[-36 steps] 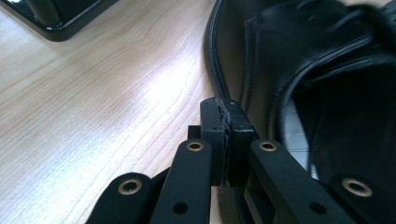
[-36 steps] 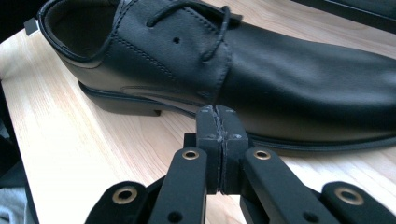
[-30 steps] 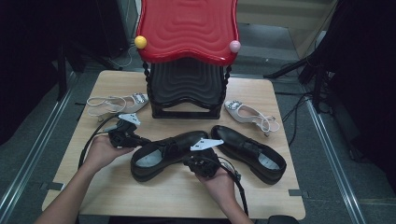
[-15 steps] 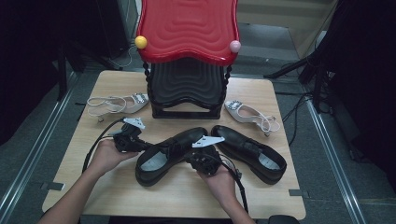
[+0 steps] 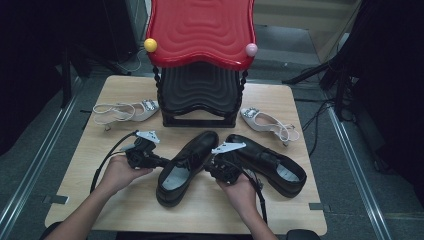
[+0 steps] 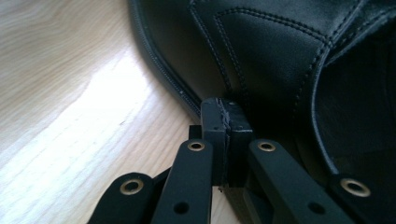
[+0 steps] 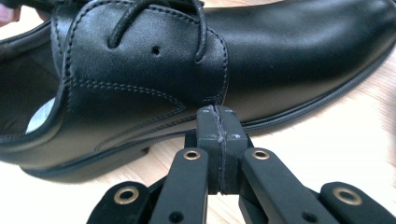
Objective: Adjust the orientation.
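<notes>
Your two hands come in low at the near edge of the counter (image 5: 80, 165), one on each flank of the left shoe (image 5: 186, 167). The left gripper (image 5: 152, 161) has its fingers clenched on nothing, tips right against the shoe's outer side just above the welt. The right gripper (image 5: 212, 167) matches it: fingers pressed together, empty, tips at the shoe's other flank below the laces (image 7: 159, 23). That shoe lies near the middle of the counter, toe pointing away and to your right, heel toward you; the right shoe (image 5: 267, 162) lies just beside it, angled the other way.

The job looks like nudging the shoe straight with shut fingers, so push low, on the sole edge rather than the soft upper, or the leather will give and the shoe will roll. Keep both grippers level and opposed, so one steers while the other stops the swing. Both wrists sit flat, palms over the gripper bodies, forearms nearly parallel.

Farther off, mind the black stand (image 5: 200, 95) under the red tray (image 5: 200, 30), with a silver sandal (image 5: 127, 111) on each side
</notes>
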### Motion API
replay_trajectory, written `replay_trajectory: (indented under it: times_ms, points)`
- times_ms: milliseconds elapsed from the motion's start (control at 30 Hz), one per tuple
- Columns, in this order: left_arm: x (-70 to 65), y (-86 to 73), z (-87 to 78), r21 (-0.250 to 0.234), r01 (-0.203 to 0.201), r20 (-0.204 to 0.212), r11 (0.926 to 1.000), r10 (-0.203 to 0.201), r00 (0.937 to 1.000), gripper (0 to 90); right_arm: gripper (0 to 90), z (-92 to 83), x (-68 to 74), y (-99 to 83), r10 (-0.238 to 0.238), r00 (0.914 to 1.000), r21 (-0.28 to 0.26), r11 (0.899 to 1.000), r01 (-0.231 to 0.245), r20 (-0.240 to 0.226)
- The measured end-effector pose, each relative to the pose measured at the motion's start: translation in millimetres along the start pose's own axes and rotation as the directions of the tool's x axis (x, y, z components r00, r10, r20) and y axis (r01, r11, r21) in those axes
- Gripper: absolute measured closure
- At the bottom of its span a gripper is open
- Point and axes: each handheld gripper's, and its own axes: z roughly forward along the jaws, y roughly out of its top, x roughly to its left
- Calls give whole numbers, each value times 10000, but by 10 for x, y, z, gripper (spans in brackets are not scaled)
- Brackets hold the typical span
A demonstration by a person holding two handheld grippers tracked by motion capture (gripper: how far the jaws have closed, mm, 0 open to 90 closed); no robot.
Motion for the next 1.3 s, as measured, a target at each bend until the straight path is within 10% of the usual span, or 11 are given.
replay_trajectory:
  times_ms: [1300]
  points:
    - [-442,172,450,-662,77,516,9978,-43,9987,891,900,-191,-400,8,902,9921,-272,9957,-881,874]
